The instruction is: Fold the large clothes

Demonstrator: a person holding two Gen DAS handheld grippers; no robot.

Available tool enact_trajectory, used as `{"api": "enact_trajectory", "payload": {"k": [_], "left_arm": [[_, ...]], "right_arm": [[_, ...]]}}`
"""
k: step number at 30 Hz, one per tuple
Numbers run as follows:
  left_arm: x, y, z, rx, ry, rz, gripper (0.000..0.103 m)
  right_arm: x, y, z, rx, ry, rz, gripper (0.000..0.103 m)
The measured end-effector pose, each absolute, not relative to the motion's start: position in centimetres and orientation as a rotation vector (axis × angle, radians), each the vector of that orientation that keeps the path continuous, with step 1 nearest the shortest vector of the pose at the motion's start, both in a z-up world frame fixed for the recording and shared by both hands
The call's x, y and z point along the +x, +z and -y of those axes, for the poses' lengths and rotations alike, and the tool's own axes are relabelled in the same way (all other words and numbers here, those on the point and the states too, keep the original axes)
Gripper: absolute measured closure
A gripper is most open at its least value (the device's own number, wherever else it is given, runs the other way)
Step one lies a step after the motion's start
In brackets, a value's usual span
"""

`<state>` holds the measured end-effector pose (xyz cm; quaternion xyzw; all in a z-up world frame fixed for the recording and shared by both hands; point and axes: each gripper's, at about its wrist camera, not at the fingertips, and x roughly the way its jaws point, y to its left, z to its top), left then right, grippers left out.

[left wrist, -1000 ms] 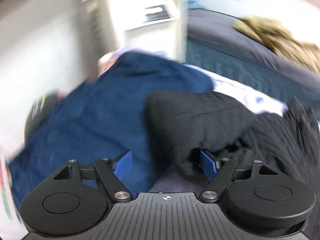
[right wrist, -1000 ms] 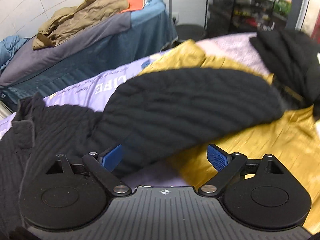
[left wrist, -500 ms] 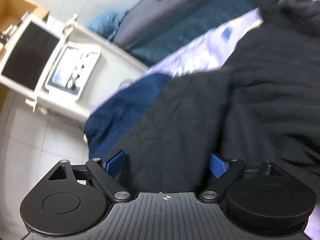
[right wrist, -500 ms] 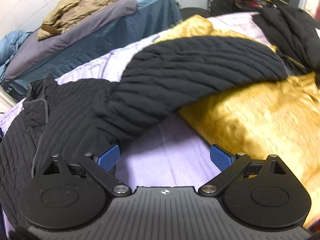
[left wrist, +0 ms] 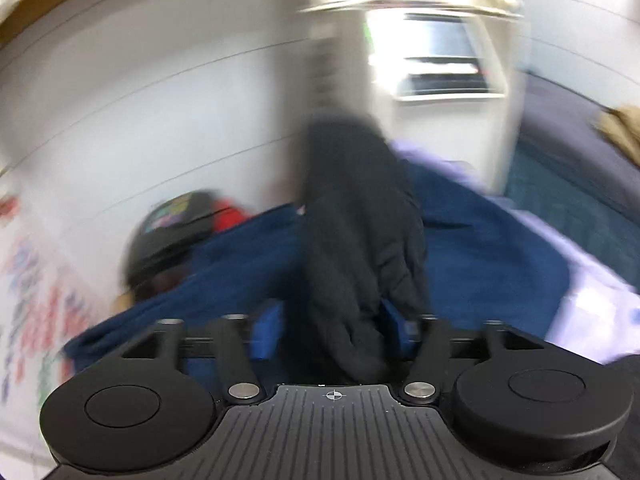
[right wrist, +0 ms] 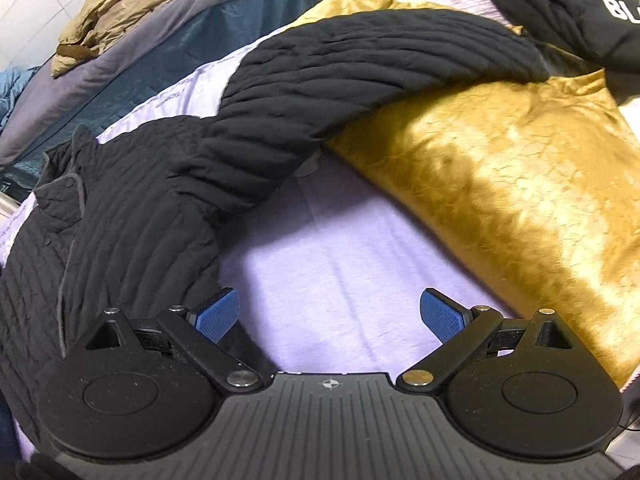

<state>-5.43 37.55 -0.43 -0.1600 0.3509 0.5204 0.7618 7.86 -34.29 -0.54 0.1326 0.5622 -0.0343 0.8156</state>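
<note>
Now the left claw (left wrist: 332, 332) pinches a fold of the black quilted jacket (right wrist: 132, 232), which lies across the lilac bed sheet (right wrist: 340, 280). Better carry that sleeve inward slowly, while the spread right claw (right wrist: 330, 314) pins the body flat.

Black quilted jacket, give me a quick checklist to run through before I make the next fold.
1. Left tongs grip: black fabric sits between the blue pads, but blur hides whether they clamp it. Cannot tell.
2. Right tongs free: open over the lavender bed sheet, holding nothing. Ok.
3. Black quilted jacket lying flat: body spread on the sheet. Ok.
4. Sleeve clear of other clothes: it drapes over the crumpled gold satin garment. Not ok.
5. Left side clear: a dark blue garment lies under the held black fabric. Not ok.
6. Left view sharp enough to judge: heavily blurred. Not ok.
</note>
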Motion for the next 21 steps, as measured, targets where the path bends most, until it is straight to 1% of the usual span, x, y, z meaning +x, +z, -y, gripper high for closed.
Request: {"api": "enact_trajectory", "payload": {"k": [6,10,13,17,19,21], "left_arm": [[-14.6,-4.3,-39.0,-0.621,1.163,-0.807,0.000],[-17.1,-4.4,-36.9,-0.657,1.139,-0.745,0.000],[-16.2,-3.4,-33.7,-0.628,1.047,-0.747,0.000],[-12.1,-3.1,-26.2,-0.386,0.729,-0.809,0.000],[-10.6,-4.4,-22.1,-0.310,0.504,-0.876,0.000],[-9.5,-6.4,-19.0,-0.312,0.286,-0.972,0.000]], "right_arm": [[8.2,0.6,33.8,0.278,-0.069,-1.157,0.005],[8.6,2.0,34.9,0.291,-0.107,-1.112,0.005],[8.8,4.1,36.1,0.274,-0.122,-1.045,0.005],[7.8,8.4,38.2,0.187,-0.139,-0.921,0.005],[6.7,10.9,39.3,0.143,-0.136,-0.851,0.005],[5.2,13.2,40.4,0.090,-0.123,-0.785,0.003]]}}
